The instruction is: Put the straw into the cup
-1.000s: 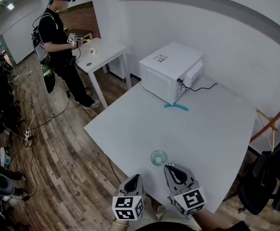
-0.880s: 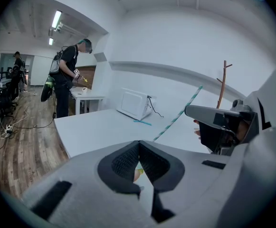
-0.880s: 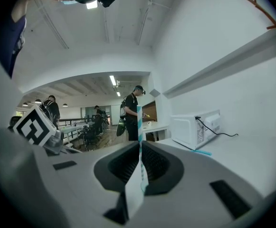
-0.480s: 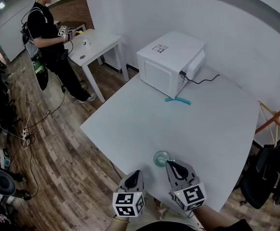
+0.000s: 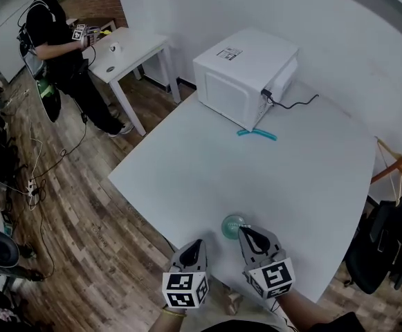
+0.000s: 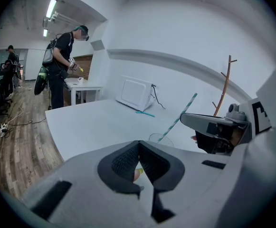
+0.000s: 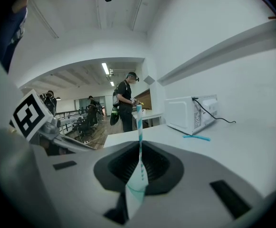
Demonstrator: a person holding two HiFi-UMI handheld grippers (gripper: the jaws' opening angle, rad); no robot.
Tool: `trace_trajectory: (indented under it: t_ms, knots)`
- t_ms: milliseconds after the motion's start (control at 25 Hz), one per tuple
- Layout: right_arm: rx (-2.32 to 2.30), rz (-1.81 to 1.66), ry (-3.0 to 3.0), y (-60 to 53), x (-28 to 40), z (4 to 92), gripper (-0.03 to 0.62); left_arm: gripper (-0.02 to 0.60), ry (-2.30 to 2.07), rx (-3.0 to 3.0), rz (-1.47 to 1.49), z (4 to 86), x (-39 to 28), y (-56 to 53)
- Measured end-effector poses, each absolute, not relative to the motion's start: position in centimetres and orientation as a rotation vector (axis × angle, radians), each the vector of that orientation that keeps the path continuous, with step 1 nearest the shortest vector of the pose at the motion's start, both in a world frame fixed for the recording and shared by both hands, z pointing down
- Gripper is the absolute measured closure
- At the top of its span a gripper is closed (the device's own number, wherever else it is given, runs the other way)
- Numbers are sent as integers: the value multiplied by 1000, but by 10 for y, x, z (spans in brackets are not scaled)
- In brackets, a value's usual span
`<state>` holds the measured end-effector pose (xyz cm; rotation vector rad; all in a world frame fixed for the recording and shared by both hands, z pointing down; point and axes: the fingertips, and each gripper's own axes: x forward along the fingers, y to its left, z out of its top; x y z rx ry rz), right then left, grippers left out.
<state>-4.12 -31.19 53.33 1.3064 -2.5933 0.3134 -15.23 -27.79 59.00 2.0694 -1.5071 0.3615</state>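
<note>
Right claw [image 5: 245, 231] clamps the striped straw [image 7: 138, 127] near the cup [image 5: 230, 225] — left claw [image 6: 138, 148] (empty) closed.

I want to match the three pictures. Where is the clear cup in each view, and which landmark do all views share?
Head view: the cup stands near the front edge of the table, just left of the right hand-held gripper.
Left gripper view: the cup is right of centre, at the lower end of the striped straw.
Right gripper view: not in it.
Shared landmark: the white microwave.
</note>
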Motion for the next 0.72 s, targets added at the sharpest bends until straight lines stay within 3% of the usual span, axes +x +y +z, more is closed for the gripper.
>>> trace_trajectory:
  t_ms: [720]
  knots:
    - [1256,359,-2533,-322,-46,580,557,566,-1491,2031,392,617,-153,-283]
